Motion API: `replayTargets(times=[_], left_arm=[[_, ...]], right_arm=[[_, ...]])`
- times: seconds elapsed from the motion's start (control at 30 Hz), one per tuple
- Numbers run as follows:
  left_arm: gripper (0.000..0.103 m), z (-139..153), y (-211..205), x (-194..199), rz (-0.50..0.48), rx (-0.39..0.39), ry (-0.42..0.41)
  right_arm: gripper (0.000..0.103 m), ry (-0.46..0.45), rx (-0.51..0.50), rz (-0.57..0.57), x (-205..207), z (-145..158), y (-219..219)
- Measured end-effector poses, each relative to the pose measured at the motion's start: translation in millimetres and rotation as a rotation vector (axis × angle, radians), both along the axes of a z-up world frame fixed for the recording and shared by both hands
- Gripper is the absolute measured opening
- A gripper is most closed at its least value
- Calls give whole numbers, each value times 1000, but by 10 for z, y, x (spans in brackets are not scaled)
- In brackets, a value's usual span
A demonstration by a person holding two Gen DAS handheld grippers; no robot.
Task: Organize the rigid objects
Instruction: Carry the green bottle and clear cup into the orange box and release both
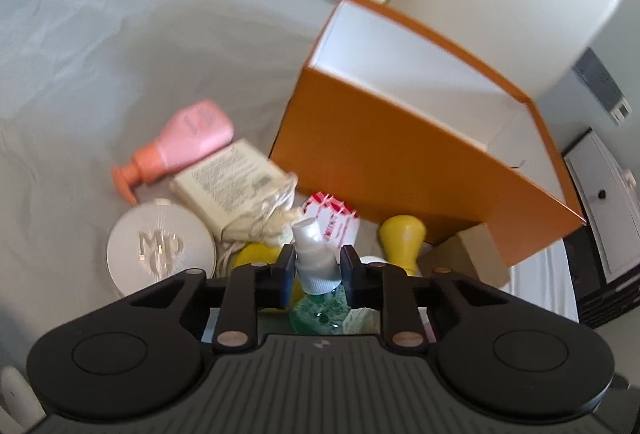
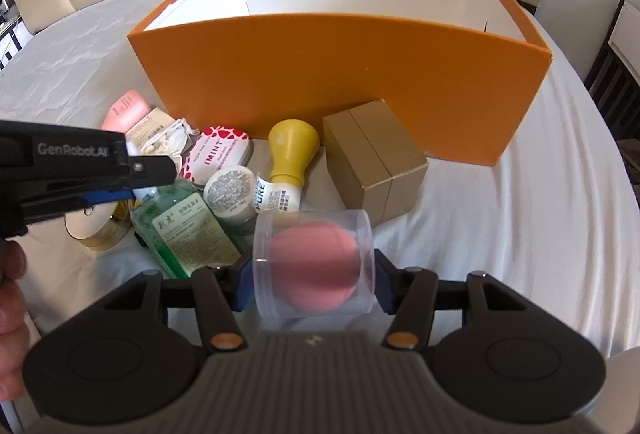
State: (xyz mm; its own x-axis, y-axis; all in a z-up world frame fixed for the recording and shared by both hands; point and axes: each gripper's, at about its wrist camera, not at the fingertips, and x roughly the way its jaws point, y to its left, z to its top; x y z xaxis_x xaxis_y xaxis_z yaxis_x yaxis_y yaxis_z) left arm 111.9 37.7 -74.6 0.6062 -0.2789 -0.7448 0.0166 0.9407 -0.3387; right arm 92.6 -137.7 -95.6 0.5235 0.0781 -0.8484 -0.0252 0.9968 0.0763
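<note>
Right gripper [image 2: 314, 284] clamps a clear container [image 2: 316, 266] holding a pink sponge [image 2: 316, 266], in front of the orange box [image 2: 340, 81]. Left gripper [image 1: 316, 268] straddles the green bottle's white cap [image 1: 314, 254]; contact cannot be judged. Bottle [image 2: 188, 234] lies front-left of the box.

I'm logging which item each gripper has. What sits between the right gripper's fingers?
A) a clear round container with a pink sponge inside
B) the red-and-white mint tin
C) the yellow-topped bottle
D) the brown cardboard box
A: in the right wrist view the clear round container with the pink sponge sits between the right gripper fingers.
</note>
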Motion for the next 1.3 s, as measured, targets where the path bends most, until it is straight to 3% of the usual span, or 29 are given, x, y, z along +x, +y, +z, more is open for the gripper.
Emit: replayTargets(times=[0.23,0.43,0.73,0.83,0.97,1.17,1.3], left_arm=[[23,280,-127,-189,-87,59,-126],[23,703,-58,-226,-96,34,-239],[23,1475,1,198,-95,12,-442],[23,1619,-55,450,-116,14,-463],[23,1578,-183,808,-148,23,-429],[23,1205,-358,1124,-211,74,-366],[23,979,-434,1225,-240,109,-306]], right_arm=[[57,-47,-35,20,-64,180,41],[57,-144,-51,39,-72,537,44],[57,-314,-71,51,338,1160,23],[57,-345,-72,51,581,1307,9],[57,-314,-92,54,971,1280,16],[57,-169,-110,54,1442,849,46],[57,-64,-66,61,1649,575,13]])
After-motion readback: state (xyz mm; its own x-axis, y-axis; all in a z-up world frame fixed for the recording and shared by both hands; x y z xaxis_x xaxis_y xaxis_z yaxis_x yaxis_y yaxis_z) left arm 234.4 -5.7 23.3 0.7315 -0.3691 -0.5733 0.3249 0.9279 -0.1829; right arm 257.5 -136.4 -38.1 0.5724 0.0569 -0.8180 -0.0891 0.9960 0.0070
